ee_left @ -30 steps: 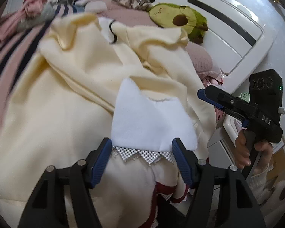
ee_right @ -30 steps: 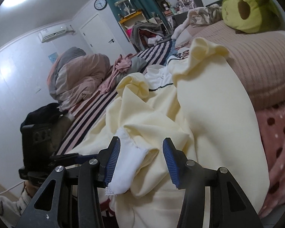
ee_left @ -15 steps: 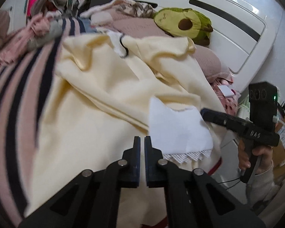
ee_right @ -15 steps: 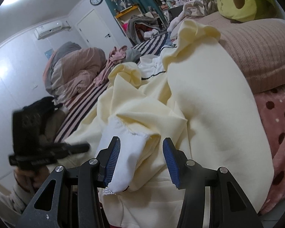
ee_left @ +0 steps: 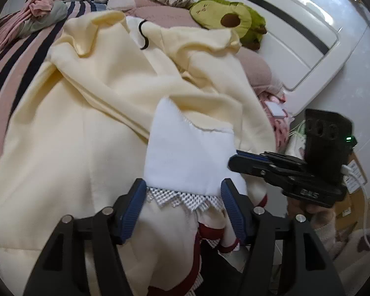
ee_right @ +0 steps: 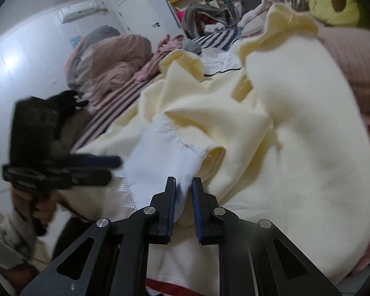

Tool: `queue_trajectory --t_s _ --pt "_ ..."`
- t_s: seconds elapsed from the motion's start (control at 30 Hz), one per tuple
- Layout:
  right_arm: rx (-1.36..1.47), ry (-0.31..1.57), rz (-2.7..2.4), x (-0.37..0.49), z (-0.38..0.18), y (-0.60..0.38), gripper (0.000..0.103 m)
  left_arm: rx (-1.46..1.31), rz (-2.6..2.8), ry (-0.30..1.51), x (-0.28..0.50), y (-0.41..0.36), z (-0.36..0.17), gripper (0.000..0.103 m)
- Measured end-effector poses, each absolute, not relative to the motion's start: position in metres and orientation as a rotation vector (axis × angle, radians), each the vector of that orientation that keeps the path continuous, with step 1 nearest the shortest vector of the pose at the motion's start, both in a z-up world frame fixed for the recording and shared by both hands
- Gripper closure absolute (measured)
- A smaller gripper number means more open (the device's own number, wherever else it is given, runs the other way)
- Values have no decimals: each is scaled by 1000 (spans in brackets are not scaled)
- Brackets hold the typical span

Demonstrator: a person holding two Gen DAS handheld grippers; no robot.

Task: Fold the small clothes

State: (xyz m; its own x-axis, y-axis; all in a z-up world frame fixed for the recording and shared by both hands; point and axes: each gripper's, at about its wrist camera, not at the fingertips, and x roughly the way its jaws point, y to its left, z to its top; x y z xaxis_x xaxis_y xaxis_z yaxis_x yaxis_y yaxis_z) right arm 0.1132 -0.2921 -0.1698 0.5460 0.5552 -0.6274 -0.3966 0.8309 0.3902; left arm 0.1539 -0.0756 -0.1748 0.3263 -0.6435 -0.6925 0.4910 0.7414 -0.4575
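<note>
**Still at the start: the yellow top is not folded yet**

Right now the yellow top (ee_left: 106, 128) lies bunched up on the striped bed (ee_left: 9, 74), with no neat fold in it. Its white cuff (ee_left: 185, 157) hangs near the bed's edge. The right gripper (ee_right: 184, 185) is closing, and the cuff's side is between its jaws. The left gripper (ee_left: 182, 197) is opening, with the cuff's lacy end in the gap, not pinched. Past the top, toward the avocado toy (ee_left: 229, 22), pillows crowd in. The striped side has more room.
</note>
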Motion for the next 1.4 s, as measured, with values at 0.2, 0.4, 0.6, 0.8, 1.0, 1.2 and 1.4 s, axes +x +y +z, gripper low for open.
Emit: queue_trajectory --t_s 0.2,0.4,0.6,0.8,1.0,1.2,1.4 --pt "194 816 569 113 -172 -289 95 -223 -721 987 155 -76 -178 40" --pt "207 822 540 113 -175 -295 95 -269 -752 1011 146 -72 -180 28" --pt "226 824 552 113 -177 -293 95 -272 -740 992 149 -86 -180 27" --pt "232 816 575 113 -173 -292 95 -279 -733 969 156 -89 -174 78" --pt "222 807 612 114 -170 -286 95 -195 -708 921 156 -79 -156 91" --pt "174 813 544 116 -168 -288 92 -53 -596 878 173 -52 -135 91" --pt "159 845 519 120 -173 -294 92 35 -541 888 195 -41 -137 91"
